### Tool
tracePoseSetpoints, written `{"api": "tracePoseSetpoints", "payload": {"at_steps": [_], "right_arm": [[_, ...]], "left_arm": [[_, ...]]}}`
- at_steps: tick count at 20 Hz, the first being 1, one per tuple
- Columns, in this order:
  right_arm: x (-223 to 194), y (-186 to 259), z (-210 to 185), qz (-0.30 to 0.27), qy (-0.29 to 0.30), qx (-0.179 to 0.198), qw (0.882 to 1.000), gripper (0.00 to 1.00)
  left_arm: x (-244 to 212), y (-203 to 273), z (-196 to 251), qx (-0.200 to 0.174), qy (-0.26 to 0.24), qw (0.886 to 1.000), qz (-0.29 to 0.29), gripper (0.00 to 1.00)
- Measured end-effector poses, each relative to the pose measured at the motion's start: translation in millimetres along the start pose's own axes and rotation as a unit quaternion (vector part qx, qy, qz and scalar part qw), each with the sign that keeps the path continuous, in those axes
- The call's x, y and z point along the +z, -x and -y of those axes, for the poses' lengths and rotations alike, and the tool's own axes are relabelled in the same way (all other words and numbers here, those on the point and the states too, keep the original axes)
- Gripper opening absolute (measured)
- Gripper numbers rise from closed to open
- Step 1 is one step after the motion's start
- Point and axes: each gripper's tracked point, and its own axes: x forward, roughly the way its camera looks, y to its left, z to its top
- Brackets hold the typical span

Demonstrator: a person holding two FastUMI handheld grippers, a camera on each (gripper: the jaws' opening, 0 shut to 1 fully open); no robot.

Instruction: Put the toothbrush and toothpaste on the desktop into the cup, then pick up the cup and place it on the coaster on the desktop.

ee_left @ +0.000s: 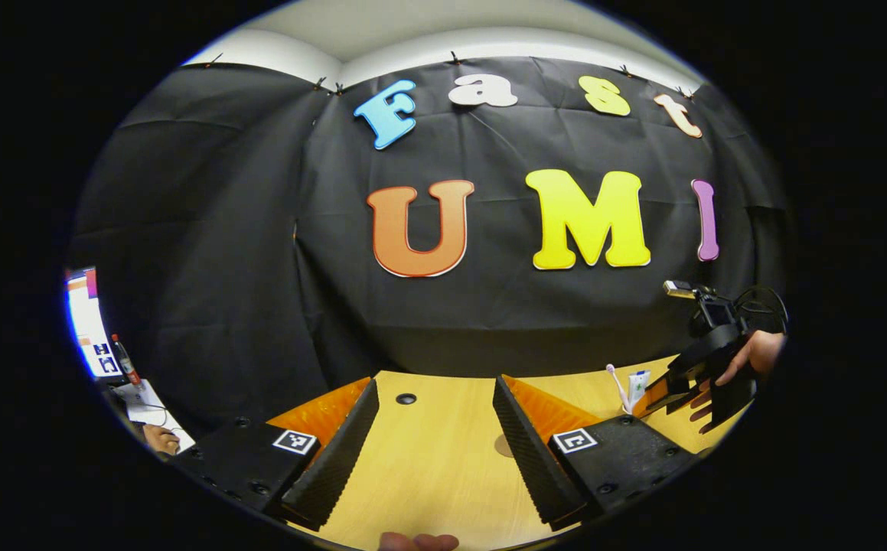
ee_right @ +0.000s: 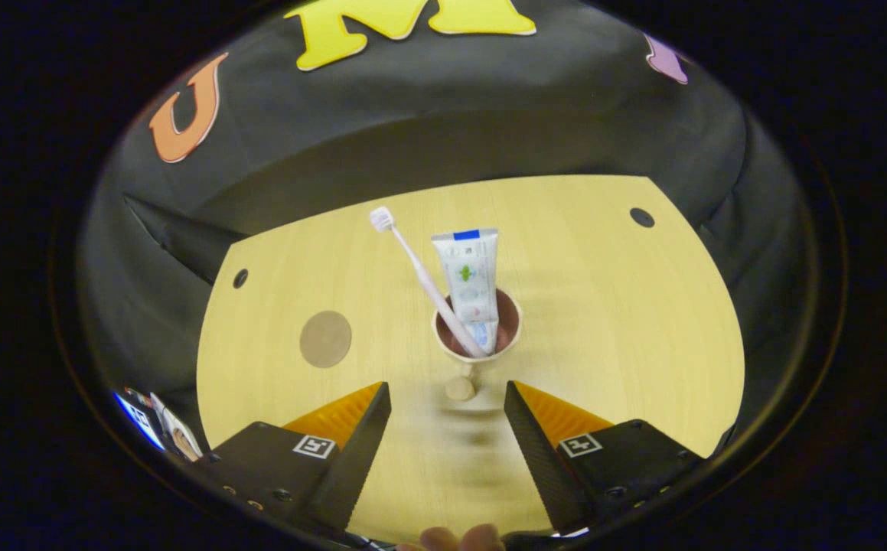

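**Brush and paste stand in the cup; cup sits off the coaster**

In the right gripper view, the cup (ee_right: 477, 330) stands upright on the wooden desktop (ee_right: 627, 321), roughly at its middle. The toothbrush (ee_right: 426, 282) leans in the cup with its bristle head up and tilted away to the left of the rim. The toothpaste (ee_right: 470, 282) tube stands in the cup just beside the brush, its flat crimped end uppermost. A small stub of a handle sticks out of the cup's near side, toward the camera.

The coaster (ee_right: 325, 338), a round brownish disc, lies flat on the desktop to the left of the cup, well apart from it, with bare wood between them.

The right gripper (ee_right: 447, 428) hangs above the desktop on the near side of the cup. Its two fingers are spread wide, one either side of the cup's near flank, and neither touches it. Nothing is between them.

In the left gripper view, the left gripper (ee_left: 435, 440) has its fingers spread apart over bare wood, far to the left of the cup, holding nothing. At the right edge of that view a hand (ee_left: 757, 352) holds the other gripper, with the brush and paste poking up just to its left.
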Motion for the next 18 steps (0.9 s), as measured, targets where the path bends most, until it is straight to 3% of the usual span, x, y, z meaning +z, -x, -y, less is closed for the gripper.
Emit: {"api": "tracePoseSetpoints", "payload": {"at_steps": [7, 18], "right_arm": [[-5.7, -35.6, 1.2, -0.103, -0.065, -0.015, 0.992, 0.89], [-10.0, -82.8, 10.0, -0.166, -0.09, -0.031, 0.982, 0.89]], "left_arm": [[-7.0, 17.5, -42.3, 0.04, 0.034, 0.998, -0.032, 0.96], [-30.8, 23.8, -74.5, 0.089, 0.055, 0.991, -0.08, 0.96]]}}
